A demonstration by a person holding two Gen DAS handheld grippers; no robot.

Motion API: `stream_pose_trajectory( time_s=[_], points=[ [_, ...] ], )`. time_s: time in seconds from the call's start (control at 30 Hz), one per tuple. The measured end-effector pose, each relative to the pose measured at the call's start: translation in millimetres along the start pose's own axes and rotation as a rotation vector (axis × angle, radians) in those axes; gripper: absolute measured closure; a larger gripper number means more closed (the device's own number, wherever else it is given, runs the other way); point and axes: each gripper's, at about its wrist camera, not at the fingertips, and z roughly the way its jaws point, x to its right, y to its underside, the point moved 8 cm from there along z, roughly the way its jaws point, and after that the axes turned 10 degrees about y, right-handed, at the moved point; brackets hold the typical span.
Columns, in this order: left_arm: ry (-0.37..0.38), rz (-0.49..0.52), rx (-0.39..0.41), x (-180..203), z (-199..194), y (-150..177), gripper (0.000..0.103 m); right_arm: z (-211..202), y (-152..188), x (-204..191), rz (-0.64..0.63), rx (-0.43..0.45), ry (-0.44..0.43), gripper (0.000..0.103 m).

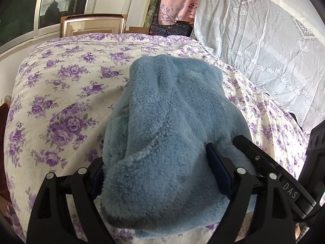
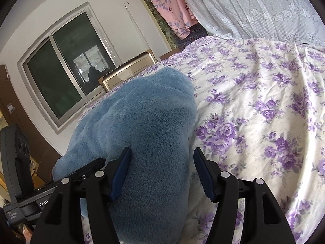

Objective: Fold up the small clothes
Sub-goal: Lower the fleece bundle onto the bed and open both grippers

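Observation:
A fluffy blue fleece garment (image 1: 162, 118) lies bunched on the purple-flowered bedspread (image 1: 61, 85). My left gripper (image 1: 156, 174) is open, its jaws wide apart with the near end of the garment bulging between them. My right gripper (image 2: 160, 174) is also open, jaws spread, with a fold of the same garment (image 2: 146, 126) lying between them against the left pad; the right pad (image 2: 203, 172) stands clear of the cloth. The other gripper's black body shows at the right edge of the left wrist view (image 1: 264, 162) and at the left edge of the right wrist view (image 2: 18, 162).
A white lace curtain (image 1: 264, 40) hangs along the bed's right side. A pink floral cloth (image 1: 178, 2) hangs at the back. A gold-framed headboard (image 1: 91, 26) and a window (image 2: 61, 77) stand beyond the bed's far end. The bedspread (image 2: 264, 101) stretches to the right of the garment.

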Motion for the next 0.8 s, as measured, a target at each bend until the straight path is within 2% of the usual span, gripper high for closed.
stream_pose_trajectory(
  time_s=[0.5, 0.8],
  points=[
    [-0.042, -0.032, 0.036, -1.1, -22.9, 15.6, 0.018, -26.5, 5.6, -6.2, -0.102, 0.088, 0.182, 0.036],
    [-0.029, -0.096, 0.012, -9.8, -28.8, 28.2, 0.015, -30.3, 14.1, -0.8, -0.082, 0.030, 0.180, 0.035]
  ],
)
